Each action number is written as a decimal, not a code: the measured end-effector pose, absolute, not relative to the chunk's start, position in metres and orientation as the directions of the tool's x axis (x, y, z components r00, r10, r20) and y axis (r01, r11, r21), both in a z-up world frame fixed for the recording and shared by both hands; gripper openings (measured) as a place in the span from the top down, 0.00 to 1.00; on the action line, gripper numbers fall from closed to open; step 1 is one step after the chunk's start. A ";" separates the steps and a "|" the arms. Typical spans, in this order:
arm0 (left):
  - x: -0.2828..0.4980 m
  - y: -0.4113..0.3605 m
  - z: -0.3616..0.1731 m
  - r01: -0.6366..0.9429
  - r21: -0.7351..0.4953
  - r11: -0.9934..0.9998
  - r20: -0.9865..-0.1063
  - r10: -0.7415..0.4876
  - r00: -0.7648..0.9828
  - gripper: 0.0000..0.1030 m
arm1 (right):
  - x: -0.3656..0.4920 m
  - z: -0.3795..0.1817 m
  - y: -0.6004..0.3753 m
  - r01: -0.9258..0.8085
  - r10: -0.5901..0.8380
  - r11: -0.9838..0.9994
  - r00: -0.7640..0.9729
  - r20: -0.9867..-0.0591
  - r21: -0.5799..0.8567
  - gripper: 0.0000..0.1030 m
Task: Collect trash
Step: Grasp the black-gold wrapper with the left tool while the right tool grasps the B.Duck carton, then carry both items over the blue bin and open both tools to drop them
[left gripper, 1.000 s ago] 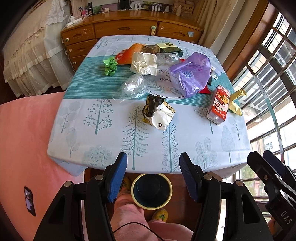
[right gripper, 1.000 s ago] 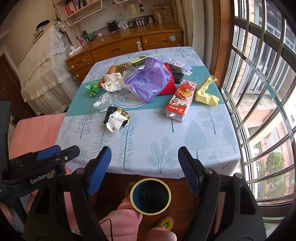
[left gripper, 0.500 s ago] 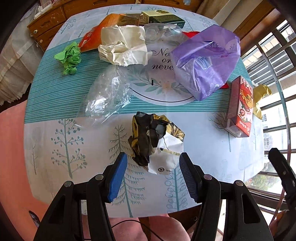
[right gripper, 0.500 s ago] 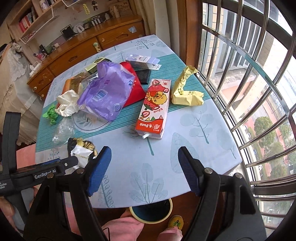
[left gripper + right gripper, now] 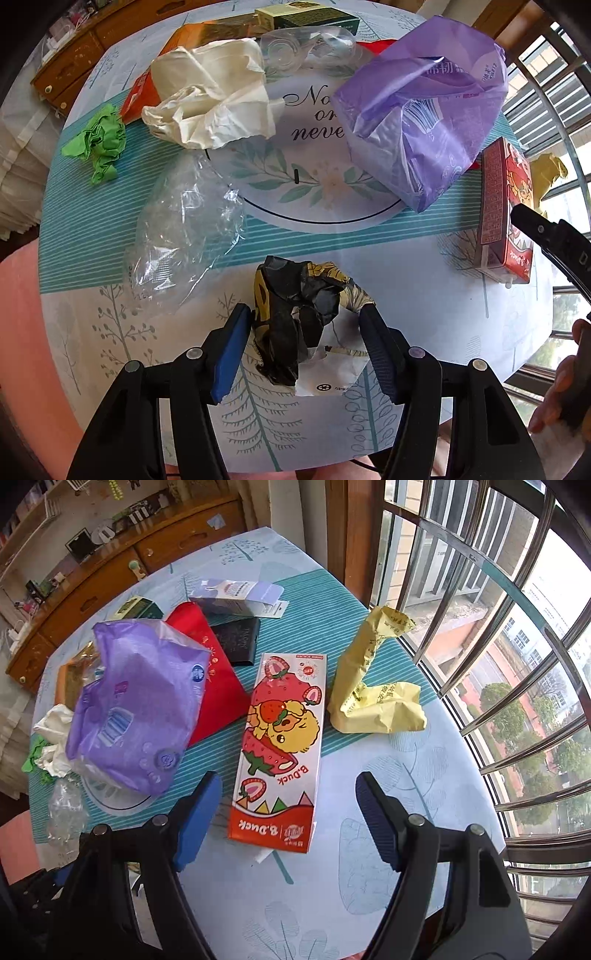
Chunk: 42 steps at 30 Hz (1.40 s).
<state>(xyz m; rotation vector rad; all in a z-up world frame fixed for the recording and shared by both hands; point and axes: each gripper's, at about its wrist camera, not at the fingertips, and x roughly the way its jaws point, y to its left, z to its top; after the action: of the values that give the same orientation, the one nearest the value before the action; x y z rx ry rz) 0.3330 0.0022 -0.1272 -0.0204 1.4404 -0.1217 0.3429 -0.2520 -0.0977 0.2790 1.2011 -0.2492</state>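
My left gripper point(image 5: 306, 325) is open, its blue pads on either side of a crumpled black, gold and white wrapper point(image 5: 303, 321) on the table. My right gripper point(image 5: 288, 797) is open, its jaws straddling the near end of a red B.Duck carton point(image 5: 280, 746), which also shows in the left wrist view point(image 5: 502, 210). Other trash on the table: a purple plastic bag point(image 5: 417, 110), crumpled white paper point(image 5: 214, 103), a green paper ball point(image 5: 99, 144), clear plastic point(image 5: 184, 229), and a yellow wrapper point(image 5: 373, 694).
The table has a tree-print cloth point(image 5: 406, 812). A red packet point(image 5: 214, 686), a black card point(image 5: 240, 642), a white-lilac box point(image 5: 236, 598), an orange pack point(image 5: 177, 55) and a green box point(image 5: 306, 18) lie farther back. Window bars point(image 5: 498, 627) stand at the right, a wooden dresser point(image 5: 110, 572) behind.
Both grippers have moved forward and down over the table. The left now brackets the black wrapper, the right the red carton. The cup on the floor has left view.
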 end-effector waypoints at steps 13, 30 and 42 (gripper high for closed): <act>0.327 -0.007 -0.145 0.071 -0.073 0.995 -0.988 -0.082 0.131 0.34 | 0.347 -0.132 -0.246 0.310 0.018 0.943 0.306 -0.952 0.118 0.52; 0.274 0.006 -0.101 0.021 -0.088 0.996 -0.973 -0.090 0.214 0.53 | 0.236 -0.052 -0.228 0.098 0.297 0.930 0.367 -0.882 0.354 0.53; 0.144 -0.018 -0.021 -0.020 -0.089 0.996 -0.952 -0.079 0.296 0.53 | 0.126 -0.022 -0.253 -0.084 0.413 0.908 0.332 -0.848 0.409 0.53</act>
<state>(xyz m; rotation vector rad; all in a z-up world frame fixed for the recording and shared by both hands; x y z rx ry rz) 0.1439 -0.0176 -0.0208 -0.0889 1.2702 -0.0395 0.1255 -0.2526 -0.0224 0.3164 1.1927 0.3317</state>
